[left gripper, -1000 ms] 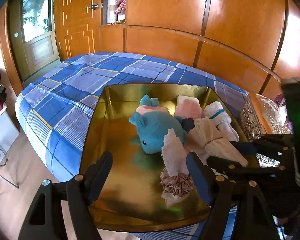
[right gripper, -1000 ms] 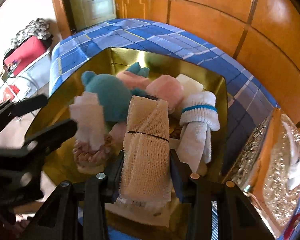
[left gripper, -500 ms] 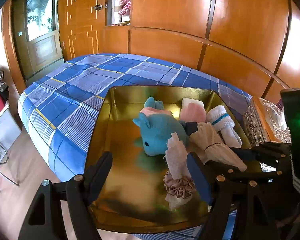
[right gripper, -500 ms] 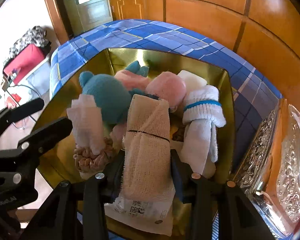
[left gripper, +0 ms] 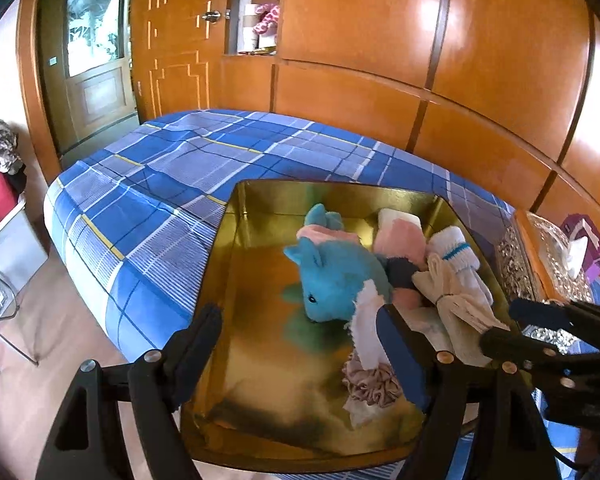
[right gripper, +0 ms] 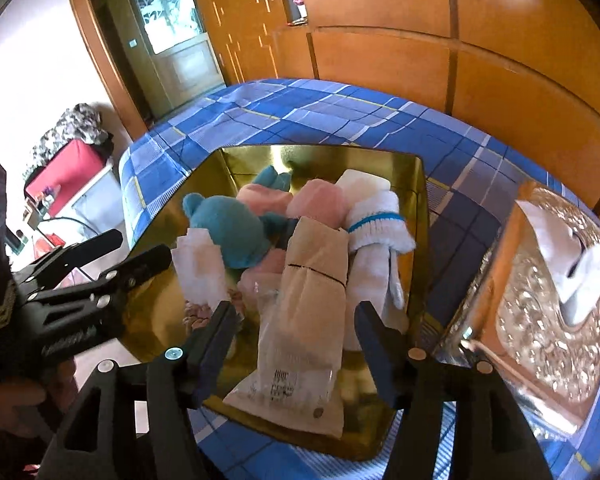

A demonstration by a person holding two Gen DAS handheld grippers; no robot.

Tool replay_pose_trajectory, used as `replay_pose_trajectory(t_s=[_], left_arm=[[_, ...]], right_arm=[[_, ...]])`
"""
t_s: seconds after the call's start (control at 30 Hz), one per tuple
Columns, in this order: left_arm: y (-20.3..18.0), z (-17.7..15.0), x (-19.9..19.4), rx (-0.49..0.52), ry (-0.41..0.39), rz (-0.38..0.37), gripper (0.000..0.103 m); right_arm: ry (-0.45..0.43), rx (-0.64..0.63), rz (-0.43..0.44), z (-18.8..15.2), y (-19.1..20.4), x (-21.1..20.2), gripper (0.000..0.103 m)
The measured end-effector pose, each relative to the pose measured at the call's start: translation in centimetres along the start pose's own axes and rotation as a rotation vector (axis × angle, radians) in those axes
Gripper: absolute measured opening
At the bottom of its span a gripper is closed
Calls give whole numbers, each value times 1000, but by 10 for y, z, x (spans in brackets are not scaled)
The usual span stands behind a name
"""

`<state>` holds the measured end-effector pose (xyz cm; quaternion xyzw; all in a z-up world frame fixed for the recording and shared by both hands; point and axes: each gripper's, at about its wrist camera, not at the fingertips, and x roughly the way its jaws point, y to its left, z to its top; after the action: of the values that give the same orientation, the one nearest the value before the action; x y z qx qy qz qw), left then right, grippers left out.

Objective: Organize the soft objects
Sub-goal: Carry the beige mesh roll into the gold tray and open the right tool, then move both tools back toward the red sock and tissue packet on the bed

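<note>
A gold tray (left gripper: 236, 264) (right gripper: 418, 208) on the blue plaid bed holds a teal plush toy (left gripper: 336, 276) (right gripper: 228, 232), pink soft items (left gripper: 400, 236) (right gripper: 316, 204), a white sock with a blue stripe (left gripper: 456, 254) (right gripper: 380, 228), a pink scrunchie (left gripper: 370, 384) and a beige gauze roll in a clear bag (left gripper: 456, 308) (right gripper: 312, 296). My left gripper (left gripper: 300, 344) is open and empty above the tray's near left part. My right gripper (right gripper: 296, 332) is open around the gauze roll, which lies in the tray.
An ornate silver tissue box (right gripper: 552, 296) (left gripper: 540, 264) stands right of the tray. Wooden wall panels (left gripper: 420, 60) run behind the bed. A door (left gripper: 96, 64) and a red item (right gripper: 60, 172) are at the left. The bed edge drops to the floor at the left.
My right gripper has opened and let go of the gauze roll, which now lies in the tray. Both grippers have drawn back and up from the tray.
</note>
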<state>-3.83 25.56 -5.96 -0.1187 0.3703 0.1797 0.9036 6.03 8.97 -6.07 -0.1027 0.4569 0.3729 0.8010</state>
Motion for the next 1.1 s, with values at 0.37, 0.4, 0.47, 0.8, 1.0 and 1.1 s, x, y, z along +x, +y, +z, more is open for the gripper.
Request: replay_pose_trajectory(t_s=[0.37, 0.4, 0.47, 0.8, 1.0, 1.1], left_arm=[[4, 4, -4, -4, -20, 8, 80], [4, 4, -5, -3, -21, 8, 80], [3, 4, -6, 2, -24, 5, 81], [-21, 6, -25, 98, -81, -45, 82], [-38, 3, -33, 157, -94, -75, 82], [-47, 2, -37, 185, -95, -98, 82]], right_arm=[[46, -37, -10, 1, 9, 36, 34], [34, -45, -7, 2, 11, 34, 34], [11, -54, -8, 2, 13, 27, 35], [-97, -58, -86, -15, 4, -30, 42], [-149, -16, -138, -33, -14, -64, 42], [-165, 14, -163, -45, -26, -78, 42]])
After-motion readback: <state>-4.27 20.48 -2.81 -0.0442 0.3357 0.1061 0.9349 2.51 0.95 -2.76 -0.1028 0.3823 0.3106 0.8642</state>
